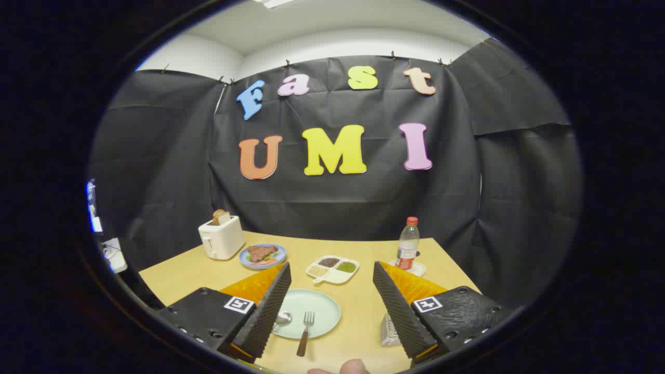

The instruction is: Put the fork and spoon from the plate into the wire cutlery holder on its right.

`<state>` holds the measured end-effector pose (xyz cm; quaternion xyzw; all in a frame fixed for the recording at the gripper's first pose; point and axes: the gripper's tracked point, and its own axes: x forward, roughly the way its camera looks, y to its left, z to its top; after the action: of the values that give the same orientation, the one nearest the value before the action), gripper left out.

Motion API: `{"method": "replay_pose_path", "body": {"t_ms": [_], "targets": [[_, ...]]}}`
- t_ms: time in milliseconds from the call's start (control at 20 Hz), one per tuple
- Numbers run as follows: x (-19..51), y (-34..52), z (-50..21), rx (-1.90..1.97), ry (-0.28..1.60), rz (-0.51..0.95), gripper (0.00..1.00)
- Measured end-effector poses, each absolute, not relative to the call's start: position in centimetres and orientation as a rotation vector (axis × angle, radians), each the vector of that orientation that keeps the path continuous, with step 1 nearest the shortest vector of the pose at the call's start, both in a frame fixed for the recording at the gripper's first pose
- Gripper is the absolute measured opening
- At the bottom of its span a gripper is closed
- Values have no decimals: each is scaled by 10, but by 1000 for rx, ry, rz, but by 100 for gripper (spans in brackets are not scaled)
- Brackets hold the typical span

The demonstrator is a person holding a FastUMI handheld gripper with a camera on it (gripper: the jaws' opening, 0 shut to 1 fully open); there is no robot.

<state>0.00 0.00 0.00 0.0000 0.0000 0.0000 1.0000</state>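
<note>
Wooden table (363,249) carries everything. Gripper (331,311) hovers above it, jaws wide apart, holding nothing. Pale green plate (322,306) sits between the fingers. Wire cutlery holder (389,330) is right of the plate, partly behind the right finger. Fork (305,327) rests on the plate, handle overhanging the rim; spoon (283,318) peeks beside the left finger.

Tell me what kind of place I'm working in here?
Most likely a staged recording booth set up as a dining table, not a real kitchen: black cloth walls hang behind a wooden table laid with a toaster, a plate holding a fork, and a water bottle. The tool is open above the plate.
</note>
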Motion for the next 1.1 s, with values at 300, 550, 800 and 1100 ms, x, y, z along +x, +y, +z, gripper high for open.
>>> {"method": "replay_pose_path", "body": {"t_ms": [300, 550, 800, 1100], "targets": [[-4, 3, -2, -4, 19, 10, 95], [-3, 3, -2, 6, 34, 16, 95], [-4, 5, 1, -2, 42, 20, 95], [0, 9, -3, -7, 88, 30, 95]]}}
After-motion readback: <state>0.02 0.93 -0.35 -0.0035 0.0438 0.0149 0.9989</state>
